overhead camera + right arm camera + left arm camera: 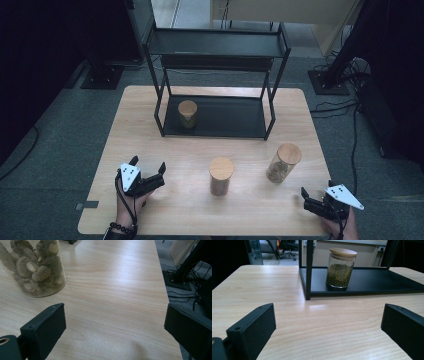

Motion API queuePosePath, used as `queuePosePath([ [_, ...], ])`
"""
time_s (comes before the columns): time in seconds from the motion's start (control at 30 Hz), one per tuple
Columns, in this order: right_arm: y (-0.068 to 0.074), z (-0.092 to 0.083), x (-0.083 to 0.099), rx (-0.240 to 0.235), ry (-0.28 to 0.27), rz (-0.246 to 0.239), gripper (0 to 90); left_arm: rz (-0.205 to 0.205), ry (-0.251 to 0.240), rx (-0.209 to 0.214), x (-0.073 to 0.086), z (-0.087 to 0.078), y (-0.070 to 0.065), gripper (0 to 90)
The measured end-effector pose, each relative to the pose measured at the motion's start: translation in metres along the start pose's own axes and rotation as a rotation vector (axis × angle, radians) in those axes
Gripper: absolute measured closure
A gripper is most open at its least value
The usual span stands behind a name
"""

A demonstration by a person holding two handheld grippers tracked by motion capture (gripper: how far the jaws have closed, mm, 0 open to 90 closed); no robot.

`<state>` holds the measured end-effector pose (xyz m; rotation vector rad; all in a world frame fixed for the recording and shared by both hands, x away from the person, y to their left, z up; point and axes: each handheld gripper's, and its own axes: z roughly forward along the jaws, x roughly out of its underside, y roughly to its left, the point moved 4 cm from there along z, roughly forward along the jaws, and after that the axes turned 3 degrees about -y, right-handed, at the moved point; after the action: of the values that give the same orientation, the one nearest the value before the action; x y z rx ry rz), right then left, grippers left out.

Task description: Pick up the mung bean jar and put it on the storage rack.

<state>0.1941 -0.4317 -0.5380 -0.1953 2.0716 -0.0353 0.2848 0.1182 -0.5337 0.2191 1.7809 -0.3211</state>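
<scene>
Jar [340, 267] of green beans sits on rack shelf [372, 282]; left gripper [148, 173] and right gripper [308, 199] wide, empty.

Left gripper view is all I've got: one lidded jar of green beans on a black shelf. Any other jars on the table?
Observer: Yes. The high view shows a middle jar standing on the table, in front of the rack.
Operator: Just that one?
Observer: No, a right jar stands to its right; the right gripper view shows brown lumpy pieces inside it.
Operator: Is the other gripper holding anything?
Observer: No. The right hand-held gripper sits near the table's right front corner, jaws open on nothing.
</scene>
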Motion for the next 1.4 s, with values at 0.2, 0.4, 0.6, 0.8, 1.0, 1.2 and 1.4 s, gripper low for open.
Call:
queuePosePath([
  [0.2,0.001,0.000,0.000,0.002,-0.001,-0.002,3.4,0.016,0.012,0.004,0.005,-0.014,0.007,0.0],
  [0.4,0.001,0.000,0.000,0.006,0.000,-0.006,3.4,0.002,0.013,-0.018,0.005,-0.019,0.019,0.0],
  [0.6,0.001,-0.001,0.000,0.015,-0.001,-0.010,3.4,0.000,0.023,-0.019,0.005,-0.020,0.026,0.0],
  [0.8,0.002,0.000,0.000,0.023,-0.001,-0.019,3.4,0.025,0.024,-0.024,0.005,-0.023,0.033,0.0],
  [1.0,0.002,0.000,0.000,0.027,0.006,-0.021,3.4,-0.010,0.022,-0.015,0.005,-0.026,0.040,0.0],
  [1.2,0.002,-0.001,0.000,0.046,-0.008,-0.019,3.4,-0.005,0.034,-0.011,0.006,-0.029,0.047,0.0],
  [1.4,0.002,-0.001,0.000,0.044,-0.004,-0.017,3.4,-0.035,0.031,-0.010,0.006,-0.036,0.057,0.0],
])
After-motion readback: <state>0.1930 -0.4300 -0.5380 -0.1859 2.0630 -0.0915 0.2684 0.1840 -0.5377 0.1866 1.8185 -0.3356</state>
